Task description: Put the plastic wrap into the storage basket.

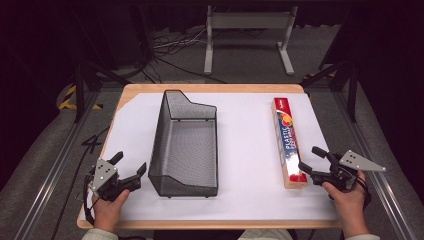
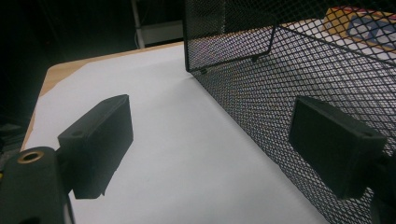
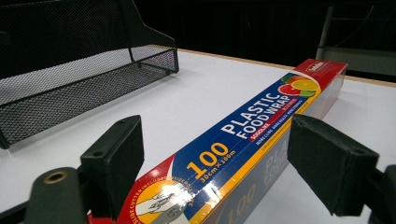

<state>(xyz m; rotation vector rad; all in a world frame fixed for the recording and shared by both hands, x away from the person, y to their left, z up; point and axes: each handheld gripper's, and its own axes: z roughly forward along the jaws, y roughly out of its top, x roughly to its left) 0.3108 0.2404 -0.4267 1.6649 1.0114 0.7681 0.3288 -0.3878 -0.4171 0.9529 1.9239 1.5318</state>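
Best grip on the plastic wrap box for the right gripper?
Probably the near end of the plastic wrap box, jaws across its narrow width, coming from the person's side. It lies flat and lengthwise, and the open right gripper already straddles that end.

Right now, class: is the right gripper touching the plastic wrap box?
Cannot tell. In the right gripper view the right gripper stands open with its jaws either side of the plastic wrap box, a gap at one jaw, but the other jaw overlaps the box's corner.

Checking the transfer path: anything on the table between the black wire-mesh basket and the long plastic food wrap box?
Nothing: in the high view only bare white table cover separates the black wire-mesh basket from the long plastic food wrap box.
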